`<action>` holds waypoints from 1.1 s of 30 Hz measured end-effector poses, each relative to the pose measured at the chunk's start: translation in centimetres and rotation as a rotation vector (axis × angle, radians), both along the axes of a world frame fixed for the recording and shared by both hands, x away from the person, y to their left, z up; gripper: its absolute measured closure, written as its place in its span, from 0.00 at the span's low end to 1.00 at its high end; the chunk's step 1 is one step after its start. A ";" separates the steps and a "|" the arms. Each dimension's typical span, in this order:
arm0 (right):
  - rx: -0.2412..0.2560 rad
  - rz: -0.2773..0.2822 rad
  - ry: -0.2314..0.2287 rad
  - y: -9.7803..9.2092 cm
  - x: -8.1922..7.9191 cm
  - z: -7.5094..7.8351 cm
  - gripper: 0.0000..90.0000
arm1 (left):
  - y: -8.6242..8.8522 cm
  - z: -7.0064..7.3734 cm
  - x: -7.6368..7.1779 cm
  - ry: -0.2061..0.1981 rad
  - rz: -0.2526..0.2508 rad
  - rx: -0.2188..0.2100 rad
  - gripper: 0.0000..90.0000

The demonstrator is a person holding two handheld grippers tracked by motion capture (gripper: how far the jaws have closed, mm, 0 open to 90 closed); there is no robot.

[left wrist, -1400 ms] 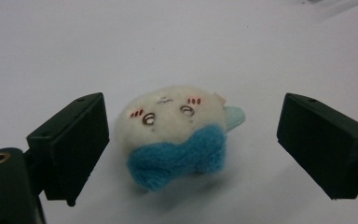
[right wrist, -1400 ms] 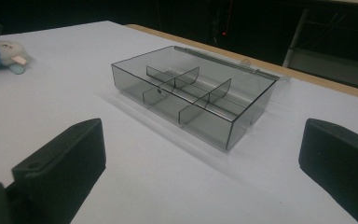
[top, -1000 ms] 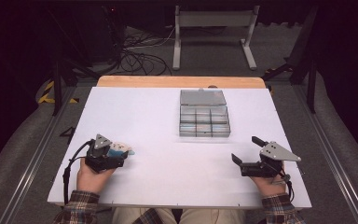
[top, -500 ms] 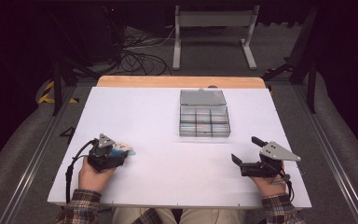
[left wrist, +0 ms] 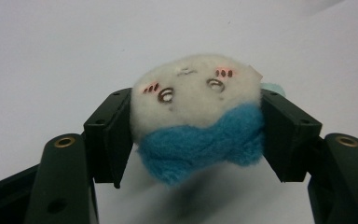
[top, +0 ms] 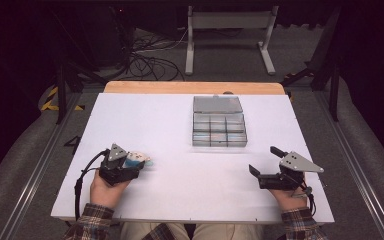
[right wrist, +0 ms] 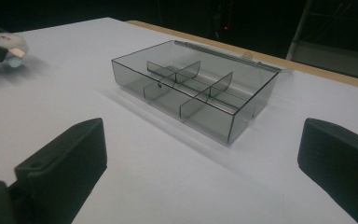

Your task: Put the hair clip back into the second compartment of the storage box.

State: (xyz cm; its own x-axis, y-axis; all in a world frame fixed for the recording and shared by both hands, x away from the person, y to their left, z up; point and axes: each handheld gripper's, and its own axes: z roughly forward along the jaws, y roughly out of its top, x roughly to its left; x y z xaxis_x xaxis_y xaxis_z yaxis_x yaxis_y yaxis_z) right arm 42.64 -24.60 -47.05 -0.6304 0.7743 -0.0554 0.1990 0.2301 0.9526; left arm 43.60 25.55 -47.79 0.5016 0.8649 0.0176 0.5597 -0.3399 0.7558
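Two black jaws of the left gripper (left wrist: 196,135) clamp a plush toy (left wrist: 198,114) mid-frame; soft and light, it likely squashes, so its sides suit gripping. The right gripper (top: 264,161) hangs wide open.

The plush toy (left wrist: 198,112) is white on top and bright blue below, with pink cheek stripes and brown-outlined eyes on the white part. The left tongs (left wrist: 196,140) on either side of it are black. The worktop (top: 150,120) under the toy is plain white with a light wood far edge. Beyond the toy, the compartment box (right wrist: 196,88) is smoky transparent grey. The right tongs (right wrist: 200,163) are black. The sleeves (top: 87,225) are plaid, brown and blue.
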 end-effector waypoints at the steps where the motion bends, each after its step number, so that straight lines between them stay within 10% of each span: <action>1: 0.000 0.000 0.000 0.0 0.0 0.0 0.02 | -0.2 0.1 -0.1 -0.014 -0.008 -0.005 0.38; 33: 0.010 0.009 0.016 -0.3 0.1 -0.2 0.05 | -6.9 1.0 1.5 -0.063 -0.096 -0.031 0.38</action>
State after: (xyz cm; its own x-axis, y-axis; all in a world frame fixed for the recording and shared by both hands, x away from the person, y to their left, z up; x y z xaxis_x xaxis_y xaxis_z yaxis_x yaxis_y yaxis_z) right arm 42.70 -24.85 -47.26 -0.6382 0.7689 -0.0380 0.2118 0.2228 0.9516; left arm 45.09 18.66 -46.79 0.5808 0.8136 0.0253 0.4768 -0.3652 0.7996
